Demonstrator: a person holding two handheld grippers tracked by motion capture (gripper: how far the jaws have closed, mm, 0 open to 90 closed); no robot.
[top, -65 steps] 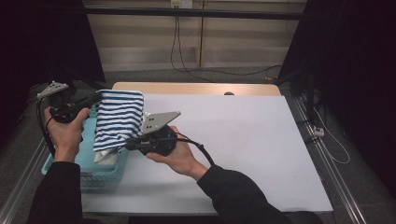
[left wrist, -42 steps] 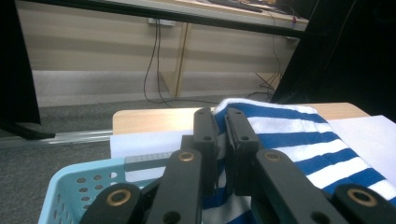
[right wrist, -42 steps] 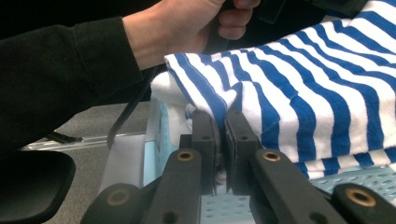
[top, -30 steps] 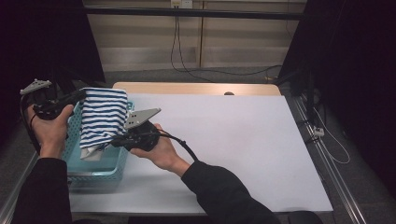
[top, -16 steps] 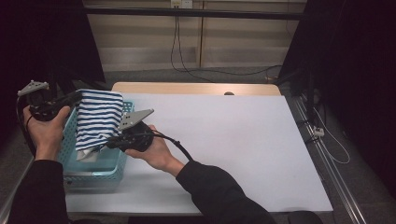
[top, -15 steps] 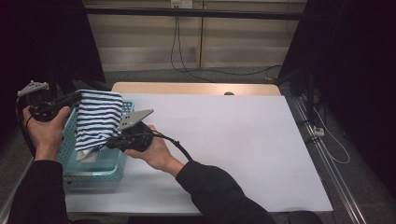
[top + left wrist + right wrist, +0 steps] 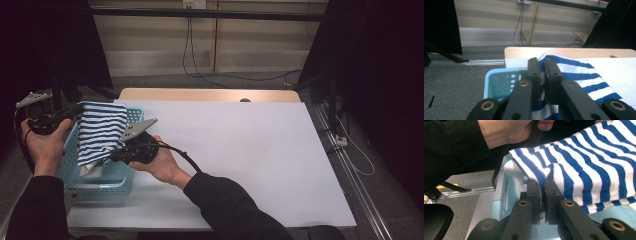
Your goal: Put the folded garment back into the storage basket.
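I see a blue-and-white striped cloth (image 7: pixel 101 131) over the pale turquoise basket (image 7: pixel 107 185), beside it the white bench (image 7: pixel 260 160), my sleeves (image 7: pixel 230 210) black.

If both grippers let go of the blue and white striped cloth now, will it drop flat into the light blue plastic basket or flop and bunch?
The blue and white striped cloth sags between left gripper and right gripper, so it is probably floppy and would bunch. It looks light. Part may drape over the light blue plastic basket's rim.

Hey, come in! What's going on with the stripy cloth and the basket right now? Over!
Left gripper and right gripper both shut on the striped cloth. Cloth held over the blue basket, not yet let go. Nothing in the way.
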